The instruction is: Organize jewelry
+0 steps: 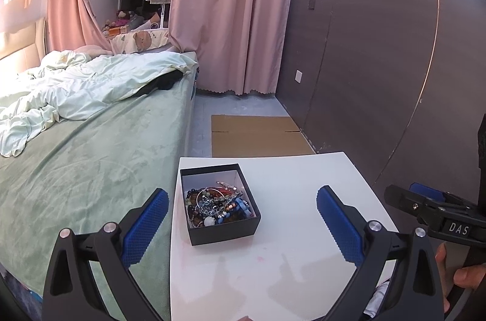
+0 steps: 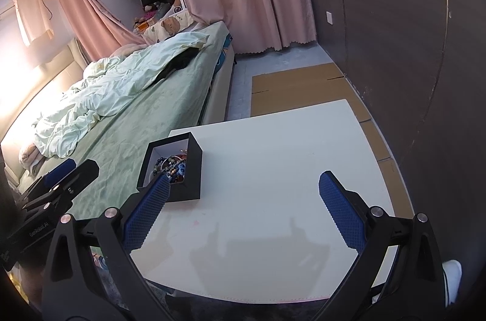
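A black box (image 1: 223, 233) with a white lining sits on the left part of a small white table (image 1: 297, 269). It holds a tangle of bead bracelets and other jewelry (image 1: 217, 207). My left gripper (image 1: 243, 199) hovers over the table's near side, open, with the box between and beyond its blue pads. The right gripper (image 1: 425, 196) shows at the right edge of the left wrist view, held by a hand (image 1: 464, 275). In the right wrist view the box (image 2: 189, 169) lies just past the left pad of my open right gripper (image 2: 244, 184), which holds nothing. The left gripper (image 2: 63, 175) shows at the left.
A bed (image 1: 79, 157) with a green cover and a crumpled pale duvet (image 1: 76, 84) stands against the table's left side. Flattened cardboard (image 1: 258, 135) lies on the floor beyond the table. Pink curtains (image 1: 231, 11) hang at the back, and a dark panelled wall (image 1: 379, 72) runs along the right.
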Demonstrator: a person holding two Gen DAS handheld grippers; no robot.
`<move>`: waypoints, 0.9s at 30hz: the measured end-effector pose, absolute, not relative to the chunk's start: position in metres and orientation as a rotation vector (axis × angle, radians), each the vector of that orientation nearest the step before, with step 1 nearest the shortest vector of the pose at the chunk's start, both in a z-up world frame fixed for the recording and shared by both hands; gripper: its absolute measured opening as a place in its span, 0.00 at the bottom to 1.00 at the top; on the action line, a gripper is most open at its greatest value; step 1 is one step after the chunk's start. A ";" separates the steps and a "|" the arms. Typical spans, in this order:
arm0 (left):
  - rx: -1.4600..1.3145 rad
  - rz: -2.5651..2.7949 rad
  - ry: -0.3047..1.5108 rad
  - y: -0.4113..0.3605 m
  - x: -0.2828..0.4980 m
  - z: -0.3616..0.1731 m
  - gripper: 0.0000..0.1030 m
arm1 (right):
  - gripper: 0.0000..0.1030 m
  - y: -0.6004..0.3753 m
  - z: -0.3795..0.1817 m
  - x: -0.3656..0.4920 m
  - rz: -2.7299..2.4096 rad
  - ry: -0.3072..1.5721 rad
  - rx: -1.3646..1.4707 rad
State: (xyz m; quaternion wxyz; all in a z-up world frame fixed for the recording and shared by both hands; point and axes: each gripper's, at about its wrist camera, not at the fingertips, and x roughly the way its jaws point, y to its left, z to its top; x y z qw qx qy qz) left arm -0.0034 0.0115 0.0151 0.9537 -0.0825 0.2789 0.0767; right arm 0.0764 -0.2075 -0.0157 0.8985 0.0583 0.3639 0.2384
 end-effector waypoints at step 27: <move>-0.145 0.174 0.615 0.014 0.015 0.004 0.92 | 0.95 -0.206 -0.018 0.082 0.485 0.778 0.106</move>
